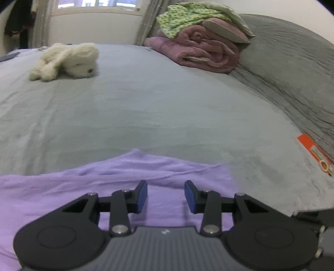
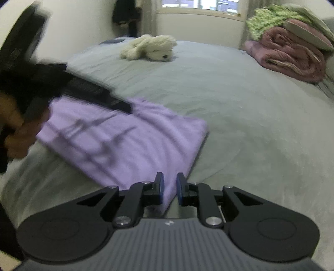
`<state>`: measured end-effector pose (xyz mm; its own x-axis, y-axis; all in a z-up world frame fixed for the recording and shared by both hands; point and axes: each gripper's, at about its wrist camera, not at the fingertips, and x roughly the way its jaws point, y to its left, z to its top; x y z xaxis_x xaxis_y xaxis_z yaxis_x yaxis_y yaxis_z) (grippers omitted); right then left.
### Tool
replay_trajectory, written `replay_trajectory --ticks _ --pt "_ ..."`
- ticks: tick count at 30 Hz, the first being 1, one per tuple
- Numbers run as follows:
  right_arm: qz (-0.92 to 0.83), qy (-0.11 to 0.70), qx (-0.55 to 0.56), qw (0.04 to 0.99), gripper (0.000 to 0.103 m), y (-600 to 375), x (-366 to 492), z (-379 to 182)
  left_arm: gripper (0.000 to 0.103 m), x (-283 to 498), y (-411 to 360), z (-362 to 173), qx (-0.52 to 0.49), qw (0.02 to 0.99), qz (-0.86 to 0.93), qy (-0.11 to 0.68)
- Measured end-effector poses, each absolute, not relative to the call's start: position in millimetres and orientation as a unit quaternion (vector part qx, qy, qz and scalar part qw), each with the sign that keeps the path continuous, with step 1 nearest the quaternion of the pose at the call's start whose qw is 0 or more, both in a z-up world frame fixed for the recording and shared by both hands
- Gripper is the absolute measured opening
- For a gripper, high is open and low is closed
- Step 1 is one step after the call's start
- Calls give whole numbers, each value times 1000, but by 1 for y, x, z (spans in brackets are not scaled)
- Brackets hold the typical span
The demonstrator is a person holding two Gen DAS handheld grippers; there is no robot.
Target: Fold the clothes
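Left wrist view, left to right:
- Plush toy (image 1: 66, 60), cream, lying on the grey bed (image 1: 146, 104), upper left.
- Purple garment (image 1: 62, 187), spread flat along the bottom of the frame, its far edge rising to a soft peak at centre.
- Left gripper (image 1: 166, 196), bottom centre, over the garment; jaws spread, blue pads (image 1: 142, 197) apart with only flat cloth showing beneath the gap, nothing pinched.
- Folded pink quilt (image 1: 204, 50) with green floral cloth (image 1: 183, 18) on top, upper right.
- Grey headboard (image 1: 292, 68), far right; seen clearly only here.
- Orange label (image 1: 313, 154) at the right edge of the bed; seen only here.

Right wrist view, left to right:
- A hand (image 2: 18, 133), blurred, at the left edge, holding the left gripper's dark body, which reaches across the garment's far side; this view alone shows it from outside.
- Garment (image 2: 125, 141), a folded rectangle on the bed (image 2: 250, 125), centre-left, its right edge straight and running toward the bottom centre; the full outline shows only here.
- Toy (image 2: 150, 49), upper centre.
- Right gripper (image 2: 169, 187), bottom centre, at the garment's near corner; jaws narrowly parted, the cloth edge lying in the gap, pads (image 2: 160, 188) not visibly pressing it.
- Quilt (image 2: 292, 56) and green cloth (image 2: 265, 20), upper right.
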<state>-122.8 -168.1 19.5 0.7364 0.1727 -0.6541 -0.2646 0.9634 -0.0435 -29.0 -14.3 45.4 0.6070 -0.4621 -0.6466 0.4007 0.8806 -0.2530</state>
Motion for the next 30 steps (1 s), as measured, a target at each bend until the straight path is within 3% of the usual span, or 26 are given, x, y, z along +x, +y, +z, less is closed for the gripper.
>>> replay_trajectory --ticks 13,22,30 --pt "135 345 -143 918 18 -162 -139 16 45 -6 -44 29 -64 885 -217 407" --pt "132 342 -83 927 18 -206 -64 47 48 -9 -49 26 -53 890 -216 399" --pt "190 369 -25 909 17 -216 -5 41 48 -15 -56 26 -12 897 -224 381"
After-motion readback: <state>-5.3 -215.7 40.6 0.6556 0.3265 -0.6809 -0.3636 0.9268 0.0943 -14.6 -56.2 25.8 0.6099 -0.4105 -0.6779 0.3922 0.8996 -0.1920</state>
